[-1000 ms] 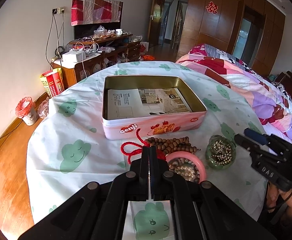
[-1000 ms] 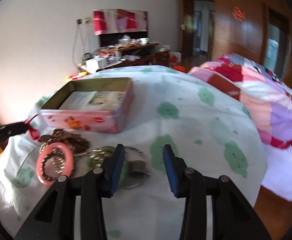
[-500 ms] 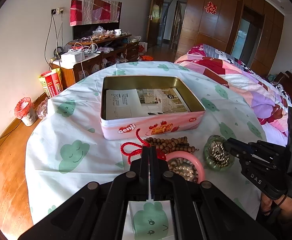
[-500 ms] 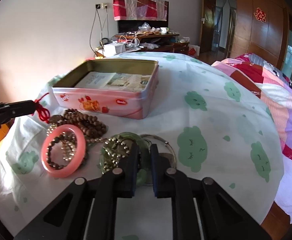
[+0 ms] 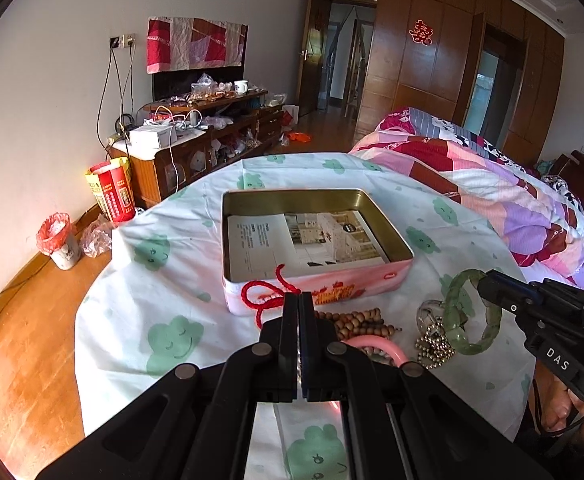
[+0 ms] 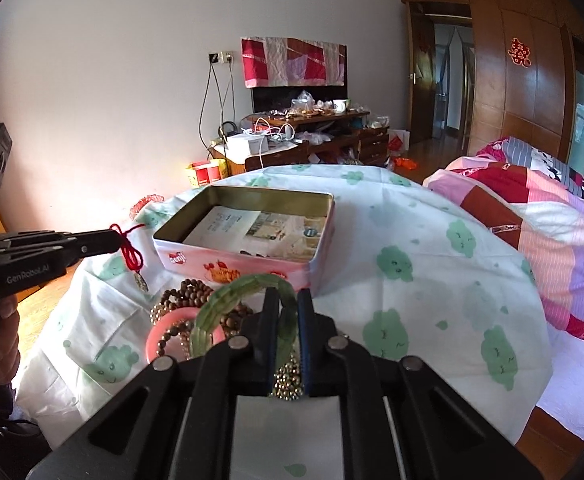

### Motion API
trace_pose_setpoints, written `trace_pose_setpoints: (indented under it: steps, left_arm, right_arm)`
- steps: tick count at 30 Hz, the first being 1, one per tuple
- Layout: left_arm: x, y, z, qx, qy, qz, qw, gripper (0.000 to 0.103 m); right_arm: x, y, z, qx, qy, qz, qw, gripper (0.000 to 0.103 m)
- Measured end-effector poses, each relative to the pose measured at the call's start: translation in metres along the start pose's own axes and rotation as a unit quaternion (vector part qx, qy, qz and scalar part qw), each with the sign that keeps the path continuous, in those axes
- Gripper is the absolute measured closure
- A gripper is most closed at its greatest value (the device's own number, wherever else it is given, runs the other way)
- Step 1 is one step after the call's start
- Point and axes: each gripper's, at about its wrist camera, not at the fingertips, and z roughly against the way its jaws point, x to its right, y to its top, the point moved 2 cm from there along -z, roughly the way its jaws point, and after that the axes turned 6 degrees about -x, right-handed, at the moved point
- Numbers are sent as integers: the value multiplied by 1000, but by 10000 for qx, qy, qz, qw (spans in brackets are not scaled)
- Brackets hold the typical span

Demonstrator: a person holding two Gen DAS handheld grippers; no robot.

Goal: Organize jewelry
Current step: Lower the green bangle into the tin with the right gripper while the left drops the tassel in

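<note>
Pinching the green bangle (image 6: 248, 300) by its rim, right gripper (image 6: 288, 300) has its jaws closed onto it, ring lifted clear of the cloth. Bangle stands on edge: hoop plane roughly upright, the free arc reaching up and to the left of the fingers in the right wrist view. A beaded metal chain (image 5: 435, 346) dangles under it, lower end in a heap on the cloth.

Left gripper (image 5: 299, 300) is pressed fully together on a red cord (image 5: 264, 298). Cord loops hang from the tips; a small pendant (image 6: 140, 281) hangs at the bottom, long axis near vertical.

Below on the tablecloth (image 5: 152, 280): pink bangle (image 6: 164, 330) lying flat, wooden bead string (image 5: 355, 320) coiled just beside it, a clear ring-like piece (image 5: 427, 312) next to the chain heap.

Further out, pink tin (image 5: 371, 284), lid off, long side across the left wrist view. Inside: only a printed leaflet (image 5: 292, 240) flat on the bottom. No jewelry in it.
</note>
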Motion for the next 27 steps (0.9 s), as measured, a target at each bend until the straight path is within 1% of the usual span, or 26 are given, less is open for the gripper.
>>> trace_pose_setpoints:
  steps: [6, 10, 19, 22, 27]
  left_arm:
    - [0, 16, -1, 80, 66, -177, 9998, 103]
    - [-2, 30, -5, 126, 127, -292, 9994, 103]
    - [-8, 52, -27, -32, 204, -410, 9989, 103]
    - [-11, 58, -36, -81, 223, -411, 9989, 103]
    - [-18, 71, -48, -101, 365, -417, 9984, 103]
  right_arm:
    - [7, 10, -8, -57, 52, -59, 10000, 92]
    - [9, 21, -12, -79, 51, 8, 10000, 92]
    - [6, 59, -31, -137, 27, 240, 9996, 92]
    - [2, 65, -39, -167, 4, 321, 9993, 92]
    - [-2, 76, -57, -219, -63, 411, 9989, 92]
